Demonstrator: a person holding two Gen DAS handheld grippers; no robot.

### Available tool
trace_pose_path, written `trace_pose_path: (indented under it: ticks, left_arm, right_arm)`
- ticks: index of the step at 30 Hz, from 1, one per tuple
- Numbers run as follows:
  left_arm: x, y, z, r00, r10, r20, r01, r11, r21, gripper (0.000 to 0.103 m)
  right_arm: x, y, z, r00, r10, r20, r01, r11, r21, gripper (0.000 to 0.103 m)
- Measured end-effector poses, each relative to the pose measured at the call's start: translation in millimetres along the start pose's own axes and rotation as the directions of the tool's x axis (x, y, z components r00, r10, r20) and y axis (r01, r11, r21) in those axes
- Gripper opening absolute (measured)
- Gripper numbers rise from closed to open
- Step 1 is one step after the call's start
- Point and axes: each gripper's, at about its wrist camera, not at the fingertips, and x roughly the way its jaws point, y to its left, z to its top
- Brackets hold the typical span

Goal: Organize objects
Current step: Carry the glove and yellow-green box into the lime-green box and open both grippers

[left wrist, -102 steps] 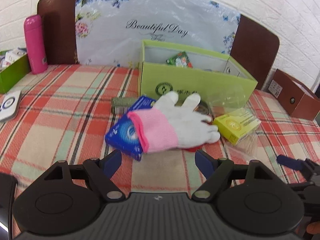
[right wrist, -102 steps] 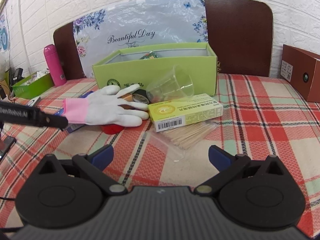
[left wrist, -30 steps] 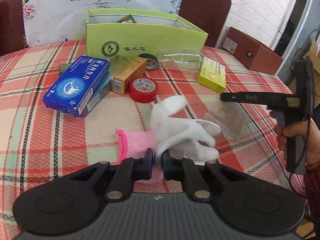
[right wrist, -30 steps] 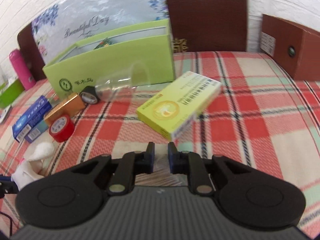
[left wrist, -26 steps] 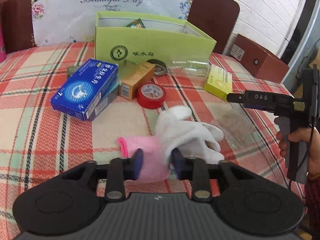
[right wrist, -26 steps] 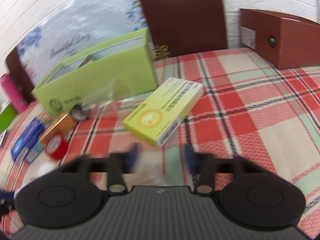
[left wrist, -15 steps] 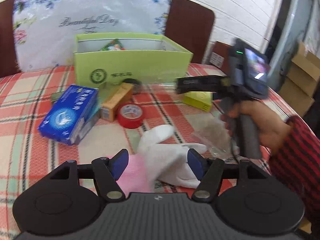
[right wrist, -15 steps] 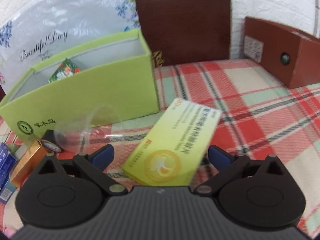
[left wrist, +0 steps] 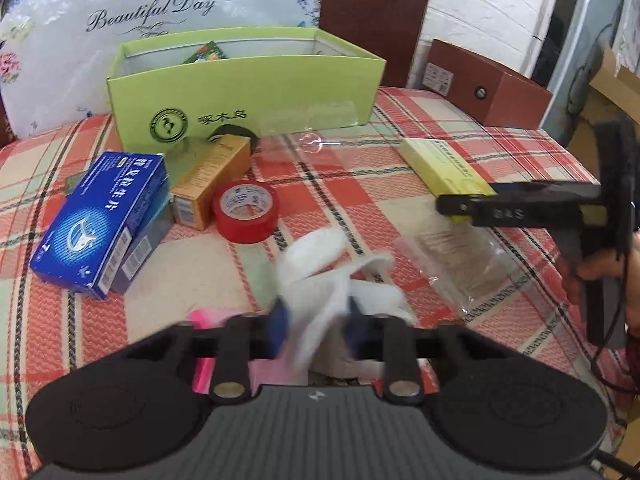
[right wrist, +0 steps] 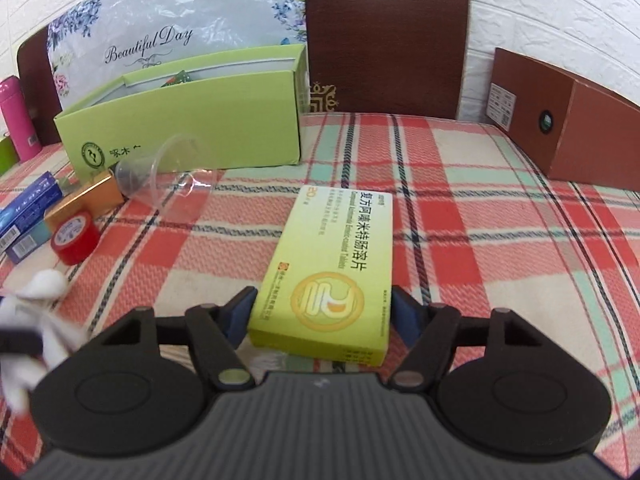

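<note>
A white glove with a pink cuff lies crumpled on the plaid cloth. My left gripper has its jaws closing on it, and the blue pads pinch the white fabric. A yellow-green medicine box lies flat with its near end between the jaws of my right gripper. Those jaws are closing too, with a pad against each long side. In the left wrist view the right gripper's fingers reach in from the right beside that box, held by a person's hand.
An open green box stands at the back. In front of it are a blue carton, an orange carton, red tape, a tipped clear cup and a bag of toothpicks. A brown box sits far right.
My left jaws let go of the pink cuff, opened wide and closed again on the glove's white part. My right jaws opened, moved over the yellow-green box and narrowed onto it.
</note>
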Motion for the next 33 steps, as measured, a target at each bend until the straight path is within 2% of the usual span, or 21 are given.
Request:
trace_pose_path:
  ticks: [1, 2, 5, 9, 14, 19, 20, 21, 22, 23, 26, 29, 33]
  left_arm:
    - [-1.4, 2.8, 0.7, 1.000, -0.003, -0.003, 0.003, 1.000, -0.020, 0.013]
    - [-3.4, 4.5, 1.0, 1.000, -0.005, -0.004, 0.005, 0.999, -0.034, 0.011]
    - [-14.0, 6.7, 3.9, 1.000, -0.009, 0.017, 0.010, 0.998, -0.068, 0.010]
    - [-39.7, 2.8, 22.5, 0.994, -0.048, 0.102, 0.057, 0.995, -0.086, 0.010]
    - [-70.3, -3.0, 59.1, 0.972, -0.064, 0.228, 0.080, 0.995, -0.062, 0.010]
    - [-81.6, 4.3, 99.6, 0.953, -0.054, 0.299, 0.082, 0.993, -0.082, 0.010]
    - [-81.9, 6.9, 106.9, 0.950, -0.045, 0.309, 0.077, 0.993, -0.092, 0.010]
    - [-81.5, 9.9, 114.6, 0.948, -0.040, 0.316, 0.074, 0.992, -0.099, 0.010]
    - [-80.1, 12.2, 121.7, 0.947, -0.041, 0.319, 0.077, 0.992, -0.100, 0.010]
    - [-77.7, 16.5, 129.6, 0.946, -0.042, 0.321, 0.081, 0.991, -0.110, 0.010]
    - [-66.2, 27.2, 147.3, 0.952, -0.018, 0.307, 0.064, 0.988, -0.143, 0.010]
    - [-62.5, 35.7, 146.2, 0.951, -0.025, 0.307, 0.074, 0.986, -0.150, 0.010]
    - [-49.2, 40.7, 141.1, 0.960, -0.020, 0.278, 0.069, 0.983, -0.168, 0.010]
  right_arm:
    - [-3.7, -0.4, -1.3, 1.000, 0.006, 0.005, -0.006, 1.000, 0.011, 0.069]
    - [-6.9, -0.8, -1.7, 1.000, 0.016, 0.014, -0.016, 1.000, 0.021, 0.069]
    - [-20.2, 0.3, 0.5, 0.997, 0.053, 0.051, -0.055, 0.998, 0.039, 0.068]
    - [-45.3, 1.8, 14.2, 0.988, 0.093, 0.123, -0.099, 0.994, 0.045, 0.067]
    - [-75.9, 6.3, 38.3, 0.961, 0.149, 0.235, -0.162, 0.986, 0.038, 0.066]
    - [-89.7, 19.4, 67.9, 0.931, 0.191, 0.310, -0.197, 0.980, -0.014, 0.062]
    - [-89.7, 22.1, 74.2, 0.927, 0.199, 0.318, -0.203, 0.979, -0.023, 0.060]
    - [-89.4, 24.8, 80.8, 0.921, 0.211, 0.328, -0.211, 0.977, -0.035, 0.017]
    - [-87.3, 27.4, 88.7, 0.919, 0.216, 0.331, -0.216, 0.976, -0.038, 0.019]
    - [-83.3, 30.5, 96.1, 0.919, 0.219, 0.329, -0.218, 0.975, -0.040, 0.018]
    - [-65.6, 39.1, 109.7, 0.939, 0.196, 0.282, -0.183, 0.980, -0.075, 0.018]
    - [-54.1, 38.2, 89.5, 0.952, 0.193, 0.236, -0.175, 0.980, -0.095, 0.018]
    - [-26.5, 25.1, 59.9, 0.973, 0.188, 0.136, -0.187, 0.982, -0.018, 0.019]
